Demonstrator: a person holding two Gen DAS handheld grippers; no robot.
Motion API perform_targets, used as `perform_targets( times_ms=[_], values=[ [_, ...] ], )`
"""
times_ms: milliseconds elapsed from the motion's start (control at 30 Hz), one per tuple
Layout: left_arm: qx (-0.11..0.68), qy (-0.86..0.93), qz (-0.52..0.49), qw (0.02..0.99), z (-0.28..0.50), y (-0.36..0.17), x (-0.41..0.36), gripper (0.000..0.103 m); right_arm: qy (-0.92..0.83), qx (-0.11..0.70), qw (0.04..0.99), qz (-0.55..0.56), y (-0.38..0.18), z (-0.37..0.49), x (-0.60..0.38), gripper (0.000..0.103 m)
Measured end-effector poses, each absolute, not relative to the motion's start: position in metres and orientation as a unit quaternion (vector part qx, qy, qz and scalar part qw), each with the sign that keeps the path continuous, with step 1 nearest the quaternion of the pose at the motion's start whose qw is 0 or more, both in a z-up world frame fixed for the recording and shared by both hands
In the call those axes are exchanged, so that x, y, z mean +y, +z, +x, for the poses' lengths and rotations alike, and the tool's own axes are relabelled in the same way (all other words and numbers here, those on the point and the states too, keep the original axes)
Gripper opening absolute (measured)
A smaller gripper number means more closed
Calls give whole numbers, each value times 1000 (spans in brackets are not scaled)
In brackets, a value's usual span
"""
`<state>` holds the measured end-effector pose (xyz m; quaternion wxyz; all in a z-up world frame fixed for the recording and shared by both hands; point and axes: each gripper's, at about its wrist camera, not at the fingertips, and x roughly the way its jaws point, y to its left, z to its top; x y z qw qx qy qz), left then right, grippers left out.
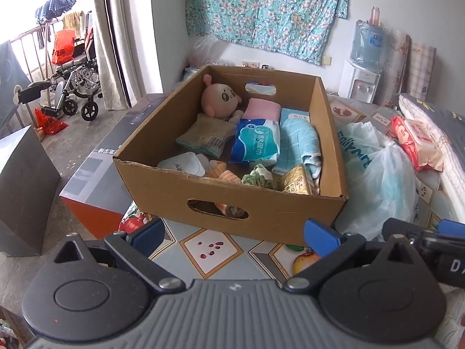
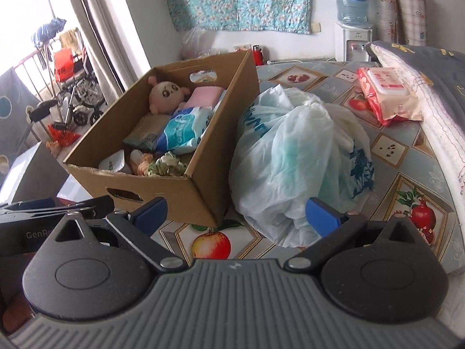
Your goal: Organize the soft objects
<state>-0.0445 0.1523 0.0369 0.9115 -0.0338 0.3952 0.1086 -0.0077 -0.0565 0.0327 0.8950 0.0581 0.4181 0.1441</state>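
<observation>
Left gripper (image 1: pixel 235 232): fingers spread wide, nothing held, hovering just before near wall of cardboard box (image 1: pixel 238 200). Right gripper (image 2: pixel 237 216): fingers spread wide, nothing held, tips near white plastic bag (image 2: pixel 290 157). Bag slumped on fruit-print mat (image 2: pixel 392 151), touching box's right wall. Box at mat's left edge, holding blue tissue pack (image 1: pixel 255 142), light-blue towel (image 1: pixel 299 142), pink plush doll (image 1: pixel 219 96) in far-left corner. Red wipes pack (image 2: pixel 386 93) toward mat's far-right edge, against folded quilt (image 2: pixel 430 87).
</observation>
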Motion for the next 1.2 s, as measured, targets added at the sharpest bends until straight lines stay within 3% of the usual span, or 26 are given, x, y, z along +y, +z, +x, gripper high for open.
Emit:
perform_targets(
  times_ms=[1200],
  values=[
    [397, 115, -21, 910, -33, 35, 154, 102, 126, 414, 901, 0, 33, 10, -44, 102]
  ],
)
